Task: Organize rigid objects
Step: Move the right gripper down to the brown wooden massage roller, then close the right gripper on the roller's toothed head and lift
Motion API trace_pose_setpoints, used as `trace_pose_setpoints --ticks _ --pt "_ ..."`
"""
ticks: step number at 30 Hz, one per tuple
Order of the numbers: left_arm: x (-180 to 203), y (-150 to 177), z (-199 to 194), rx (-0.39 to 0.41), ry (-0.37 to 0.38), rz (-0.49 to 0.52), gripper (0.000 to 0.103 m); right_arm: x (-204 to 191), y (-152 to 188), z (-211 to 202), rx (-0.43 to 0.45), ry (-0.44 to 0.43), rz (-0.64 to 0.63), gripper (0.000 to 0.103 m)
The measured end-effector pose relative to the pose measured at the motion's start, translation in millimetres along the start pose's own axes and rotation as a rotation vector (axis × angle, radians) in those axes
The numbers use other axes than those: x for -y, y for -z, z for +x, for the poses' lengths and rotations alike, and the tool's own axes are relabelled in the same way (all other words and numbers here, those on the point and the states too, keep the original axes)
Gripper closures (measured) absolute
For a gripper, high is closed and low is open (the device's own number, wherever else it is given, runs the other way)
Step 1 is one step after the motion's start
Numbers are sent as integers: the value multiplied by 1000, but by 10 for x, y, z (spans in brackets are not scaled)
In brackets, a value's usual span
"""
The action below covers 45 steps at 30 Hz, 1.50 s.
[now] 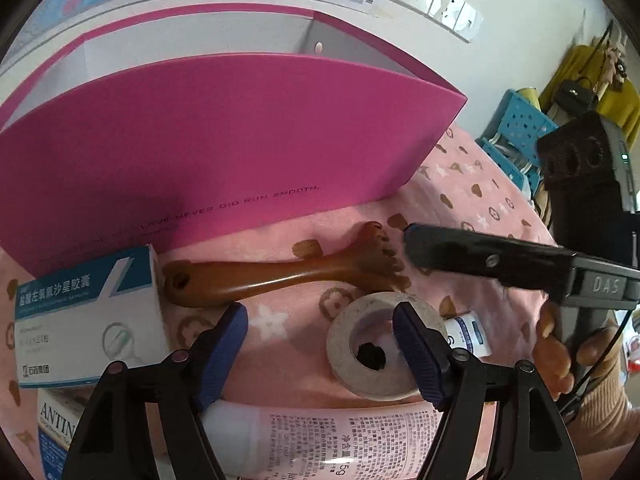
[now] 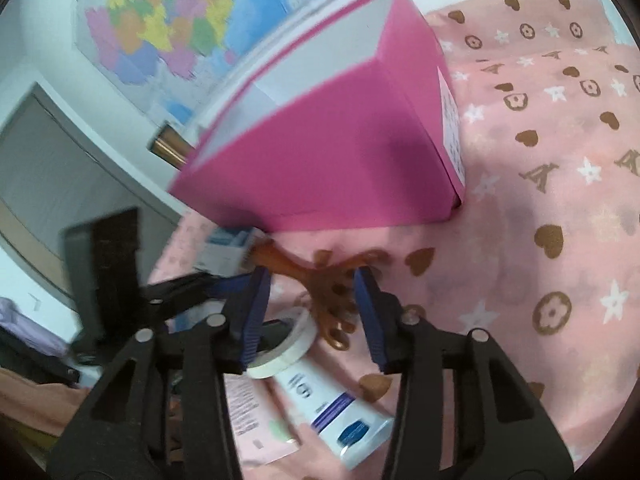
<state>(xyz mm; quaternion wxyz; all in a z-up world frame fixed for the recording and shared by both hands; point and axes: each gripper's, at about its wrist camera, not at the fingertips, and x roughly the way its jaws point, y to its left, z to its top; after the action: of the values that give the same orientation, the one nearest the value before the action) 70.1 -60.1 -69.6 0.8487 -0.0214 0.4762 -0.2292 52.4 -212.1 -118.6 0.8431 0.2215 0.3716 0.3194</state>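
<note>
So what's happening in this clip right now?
A person is tidying small items on a pink patterned cloth beside an open pink box. The right gripper sits open around the pronged head of a brown wooden massager, not visibly clamping it. The left gripper hovers open over a roll of white tape and a pink tube. A medicine box and a white-and-blue tube lie nearby. Nothing visible is in the box yet.
</note>
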Motion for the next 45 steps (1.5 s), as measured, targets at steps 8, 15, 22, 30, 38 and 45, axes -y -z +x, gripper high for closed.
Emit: trace_pose_setpoints --ticks 8,15,22,30,38,45 --pt "-67 -11 -65 15 -47 -19 28 75 -4 22 -19 122 19 56" --pt "-289 -61 -158 52 -73 -101 27 41 108 32 -48 138 -8 56" --pt "-313 -178 -56 23 -39 -91 24 64 109 9 -53 137 -10 56" --pt "-214 -179 40 -19 3 -63 24 139 98 108 -38 9 61 53" --pt "-418 -191 -144 44 -78 -110 24 112 87 56 -30 50 71 54" --pt "-514 -347 12 -1 -90 -122 24 22 77 99 -44 92 40 54"
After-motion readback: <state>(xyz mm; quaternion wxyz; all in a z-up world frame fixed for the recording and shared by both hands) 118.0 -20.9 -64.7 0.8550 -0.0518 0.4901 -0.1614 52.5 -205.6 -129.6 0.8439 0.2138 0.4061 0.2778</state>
